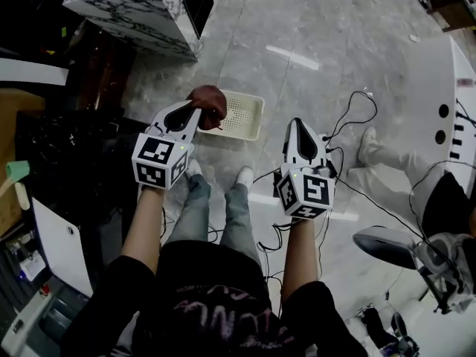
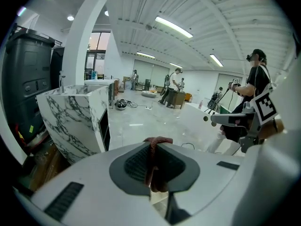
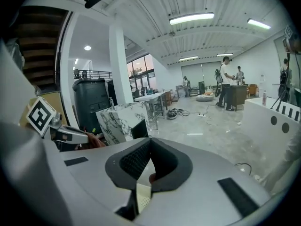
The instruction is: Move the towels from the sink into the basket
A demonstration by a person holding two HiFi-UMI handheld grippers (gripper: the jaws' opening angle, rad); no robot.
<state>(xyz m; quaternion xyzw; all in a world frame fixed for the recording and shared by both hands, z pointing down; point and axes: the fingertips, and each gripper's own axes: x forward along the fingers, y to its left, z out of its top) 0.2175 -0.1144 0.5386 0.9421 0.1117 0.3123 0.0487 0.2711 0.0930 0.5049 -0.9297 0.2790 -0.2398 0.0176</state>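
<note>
A dark red towel [image 1: 209,103] hangs bunched from my left gripper [image 1: 196,108], whose jaws are shut on it just above the near left corner of the cream perforated basket [image 1: 242,115] on the floor. In the left gripper view the towel [image 2: 153,166] is pinched between the pads, a fold sticking out at the tips of the left gripper [image 2: 154,142]. My right gripper [image 1: 297,123] hovers to the right of the basket, shut with nothing in it. In the right gripper view the right gripper [image 3: 149,142] has its tips together, and the basket [image 3: 141,197] shows below them.
The marble sink counter [image 1: 141,10] stands at the far left, with dark shelving [image 1: 67,147] nearer. Black cables [image 1: 349,125] trail over the floor at the right, where another person's legs [image 1: 379,158] stand beside a white counter [image 1: 450,103]. More people work in the distance.
</note>
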